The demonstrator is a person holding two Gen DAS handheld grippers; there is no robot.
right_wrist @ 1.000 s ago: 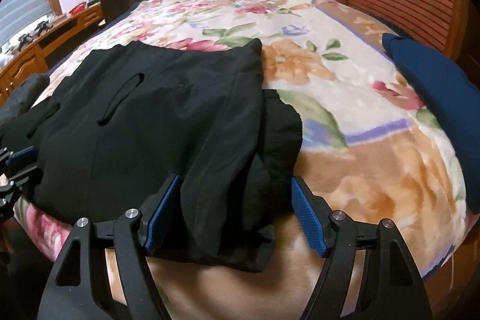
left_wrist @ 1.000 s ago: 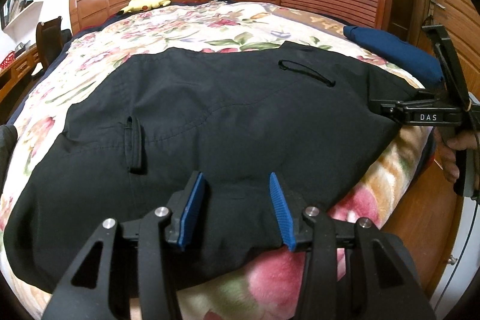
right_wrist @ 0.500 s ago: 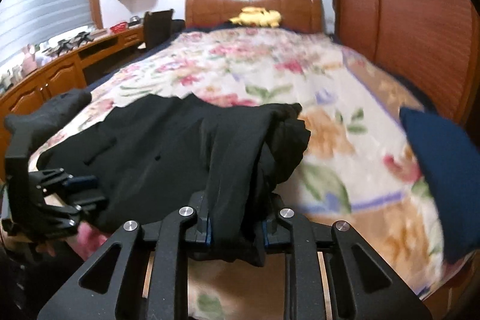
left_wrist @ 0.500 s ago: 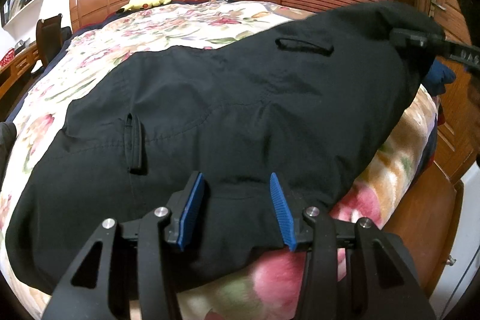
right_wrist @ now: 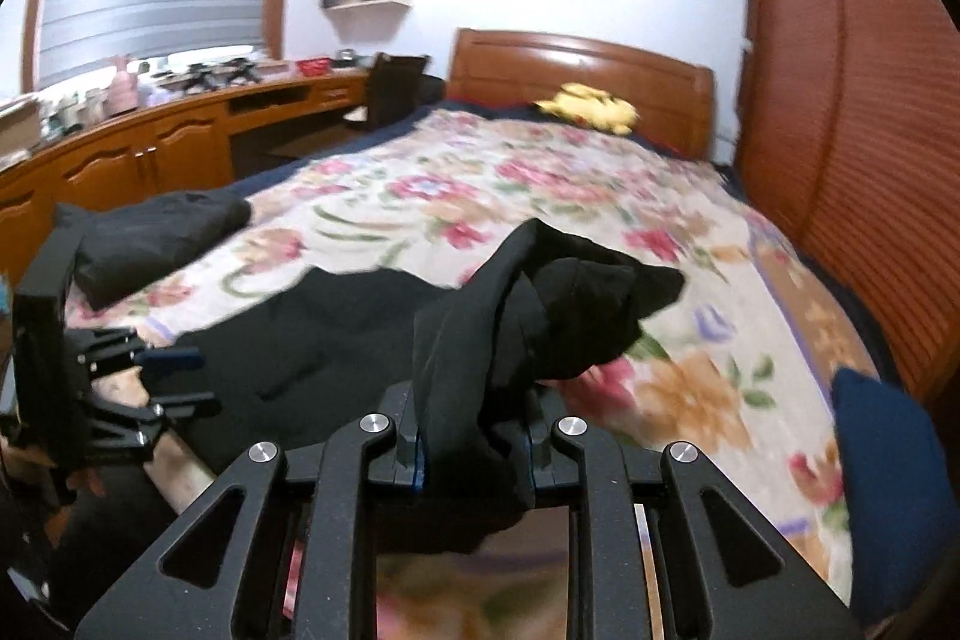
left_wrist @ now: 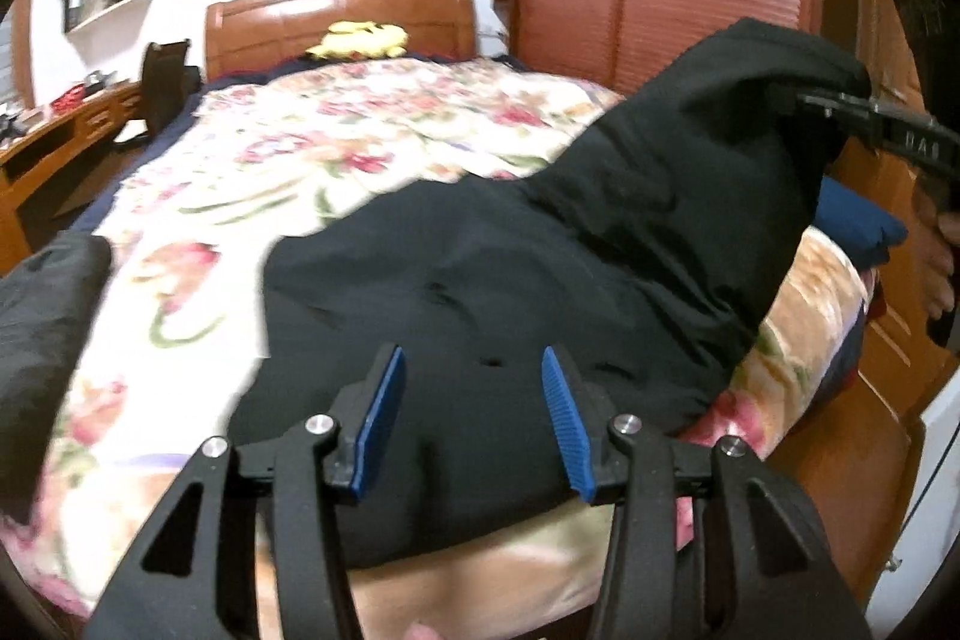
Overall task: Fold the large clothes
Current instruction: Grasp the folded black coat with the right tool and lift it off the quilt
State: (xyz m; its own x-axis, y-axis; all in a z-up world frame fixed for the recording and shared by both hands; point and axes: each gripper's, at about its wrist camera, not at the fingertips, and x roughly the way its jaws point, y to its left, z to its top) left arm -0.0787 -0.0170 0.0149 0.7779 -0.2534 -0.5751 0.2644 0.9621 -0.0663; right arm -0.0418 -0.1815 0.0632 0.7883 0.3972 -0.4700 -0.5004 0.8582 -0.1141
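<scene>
Now mid-fold: right claw [right_wrist: 471, 451] pinching bunched edge of black garment [left_wrist: 540, 268], lifted off bed [left_wrist: 198, 232]; left claw [left_wrist: 471, 421] spread above near hem, gripping nothing. Next: carry lifted edge across, lay flat.

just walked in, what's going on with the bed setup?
A person with a handheld gripper in each hand is folding a black garment laid on a floral bedspread. The right gripper is shut on a bunched end of the garment and holds it up off the bed; its jaws have just closed on the cloth. The left gripper is open over the near edge, with cloth between the jaws but not pinched. A second dark garment lies at the bed's left edge.
</scene>
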